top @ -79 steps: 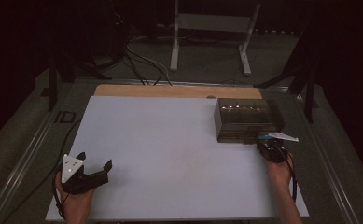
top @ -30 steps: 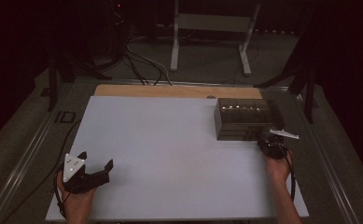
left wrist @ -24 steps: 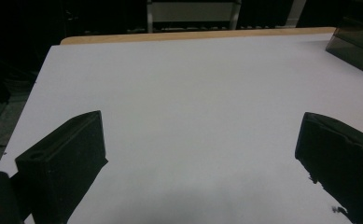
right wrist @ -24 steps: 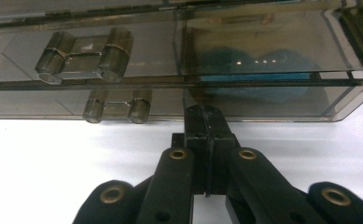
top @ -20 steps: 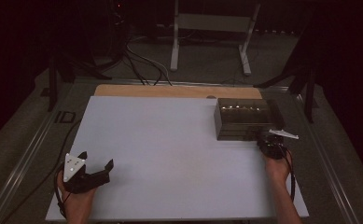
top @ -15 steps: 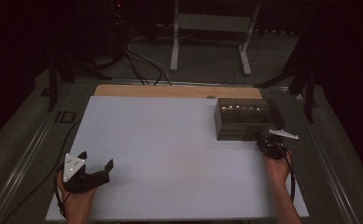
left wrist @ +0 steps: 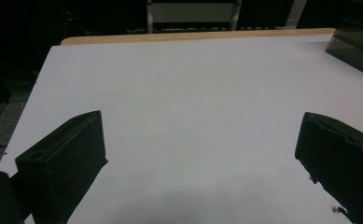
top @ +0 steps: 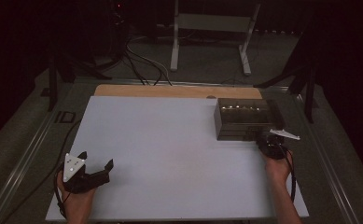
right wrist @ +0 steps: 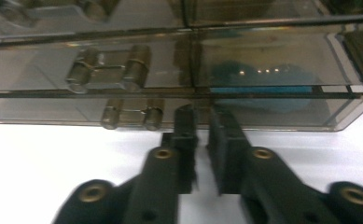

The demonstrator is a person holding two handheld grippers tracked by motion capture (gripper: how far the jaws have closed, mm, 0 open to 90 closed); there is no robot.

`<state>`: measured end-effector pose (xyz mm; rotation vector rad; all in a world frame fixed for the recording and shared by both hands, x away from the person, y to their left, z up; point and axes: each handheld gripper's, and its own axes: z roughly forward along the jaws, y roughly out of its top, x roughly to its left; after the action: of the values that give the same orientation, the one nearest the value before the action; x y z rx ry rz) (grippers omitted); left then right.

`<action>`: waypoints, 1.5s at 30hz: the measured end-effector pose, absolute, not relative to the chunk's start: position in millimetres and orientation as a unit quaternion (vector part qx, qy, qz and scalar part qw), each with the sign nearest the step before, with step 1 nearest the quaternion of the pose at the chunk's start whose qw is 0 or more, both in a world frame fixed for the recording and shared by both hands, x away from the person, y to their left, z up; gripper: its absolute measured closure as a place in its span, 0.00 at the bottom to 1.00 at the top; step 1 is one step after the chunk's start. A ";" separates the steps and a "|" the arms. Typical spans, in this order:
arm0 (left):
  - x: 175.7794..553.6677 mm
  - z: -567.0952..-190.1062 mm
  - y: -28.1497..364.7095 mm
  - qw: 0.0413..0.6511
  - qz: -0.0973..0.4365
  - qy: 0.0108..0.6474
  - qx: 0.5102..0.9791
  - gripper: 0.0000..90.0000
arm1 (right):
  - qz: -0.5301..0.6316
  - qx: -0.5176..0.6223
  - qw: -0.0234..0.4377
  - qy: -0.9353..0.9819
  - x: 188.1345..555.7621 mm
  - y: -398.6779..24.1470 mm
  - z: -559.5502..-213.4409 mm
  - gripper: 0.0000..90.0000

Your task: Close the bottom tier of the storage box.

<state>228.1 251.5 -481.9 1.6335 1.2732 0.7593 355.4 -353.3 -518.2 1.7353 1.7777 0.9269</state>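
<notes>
A dark, see-through plastic box [top: 242,119] lies at the far right of the white board [top: 170,149]. My right gripper [top: 263,140] is at its near right corner. In the right gripper view the jaws [right wrist: 201,114] touch the box's [right wrist: 263,46] lower front edge. They have just been opening and stand a narrow gap apart with nothing between them. Through the wall I see a blue object [right wrist: 263,86] and metal hinge-like fittings [right wrist: 109,67]. My left gripper [top: 96,160] rests at the board's near left corner. Its jaws [left wrist: 202,126] are wide open and empty.
A wooden strip [top: 170,91] runs along the board's far edge. Beyond the table, a stand's metal legs [top: 207,28] and loose cables [top: 142,60] lie on the dark floor. The box's corner [left wrist: 356,51] shows at the far right of the left gripper view.
Since the earliest frame my right gripper has edged slightly closer to the box's corner. The left gripper has stayed where it was.
</notes>
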 end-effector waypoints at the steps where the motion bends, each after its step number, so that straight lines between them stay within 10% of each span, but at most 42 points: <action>1: 228.1 -482.0 251.5 0.451 0.307 0.515 0.661 0.04 | 0.338 0.632 0.244 0.653 354.7 -352.0 -517.6 0.78; 21: 227.8 -481.7 252.3 0.453 0.308 0.517 0.658 0.04 | 0.348 0.623 0.241 0.658 336.9 -343.7 -503.4 0.04; 45: 224.8 -476.6 261.6 0.463 0.319 0.522 0.641 0.01 | 0.408 0.582 0.228 0.665 291.2 -341.8 -484.9 0.00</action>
<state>224.8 261.6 -476.6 1.5769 1.2829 0.7849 291.2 -341.8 -484.9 1.6038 1.8325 1.1236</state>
